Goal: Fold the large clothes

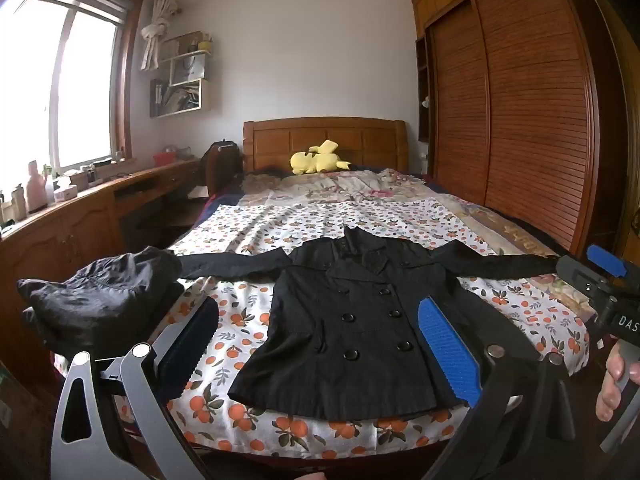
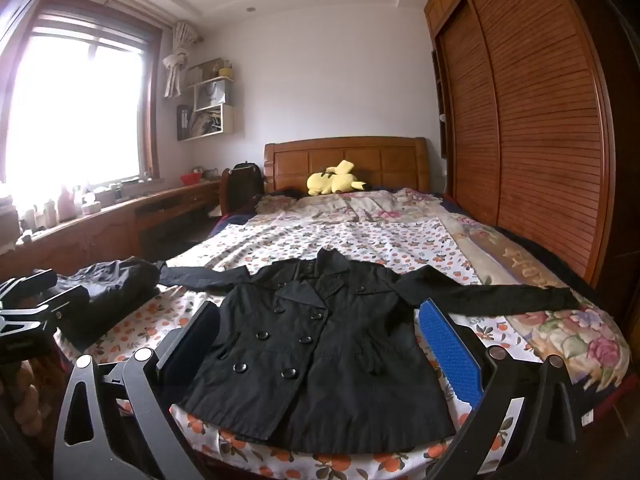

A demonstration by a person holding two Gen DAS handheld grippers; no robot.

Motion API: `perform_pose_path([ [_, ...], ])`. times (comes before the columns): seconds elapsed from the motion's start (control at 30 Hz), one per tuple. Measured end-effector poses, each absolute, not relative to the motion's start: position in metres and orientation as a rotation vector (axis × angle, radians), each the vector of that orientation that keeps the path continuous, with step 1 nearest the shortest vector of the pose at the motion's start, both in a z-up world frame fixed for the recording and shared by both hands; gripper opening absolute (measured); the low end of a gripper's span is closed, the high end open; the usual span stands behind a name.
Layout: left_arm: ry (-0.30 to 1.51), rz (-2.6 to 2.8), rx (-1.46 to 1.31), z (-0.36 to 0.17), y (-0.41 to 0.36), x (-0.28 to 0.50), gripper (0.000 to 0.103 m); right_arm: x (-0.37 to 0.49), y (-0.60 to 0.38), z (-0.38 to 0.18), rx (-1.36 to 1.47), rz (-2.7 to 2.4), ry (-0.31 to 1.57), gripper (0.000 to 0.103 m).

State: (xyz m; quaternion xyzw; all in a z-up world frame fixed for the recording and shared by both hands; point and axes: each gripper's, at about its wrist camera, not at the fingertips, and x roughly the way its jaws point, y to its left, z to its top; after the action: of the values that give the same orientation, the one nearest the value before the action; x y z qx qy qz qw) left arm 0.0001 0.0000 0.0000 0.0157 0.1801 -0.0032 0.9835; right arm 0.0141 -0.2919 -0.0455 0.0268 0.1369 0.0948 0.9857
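Observation:
A black double-breasted coat [image 1: 352, 320] lies flat, front up, on the bed with both sleeves spread out to the sides; it also shows in the right wrist view [image 2: 320, 344]. My left gripper [image 1: 320, 344] is open and empty, held above the foot of the bed in front of the coat's hem. My right gripper [image 2: 320, 344] is open and empty too, over the same end; its body [image 1: 600, 280] shows at the right edge of the left wrist view.
A pile of dark folded clothes [image 1: 104, 296] sits at the bed's left corner. A yellow plush toy [image 1: 316, 160] lies by the wooden headboard. A wooden desk [image 1: 60, 216] runs along the left under the window. A wardrobe [image 1: 520, 120] stands on the right.

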Motion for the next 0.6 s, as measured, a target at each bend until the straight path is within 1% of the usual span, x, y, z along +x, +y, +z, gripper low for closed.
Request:
perform_pose_path([
  [0.6, 0.340, -0.005, 0.039, 0.0070, 0.0026, -0.0037, 0.101, 0.0143, -0.2913, -0.0463, 0.049, 0.191, 0.290, 0.096],
])
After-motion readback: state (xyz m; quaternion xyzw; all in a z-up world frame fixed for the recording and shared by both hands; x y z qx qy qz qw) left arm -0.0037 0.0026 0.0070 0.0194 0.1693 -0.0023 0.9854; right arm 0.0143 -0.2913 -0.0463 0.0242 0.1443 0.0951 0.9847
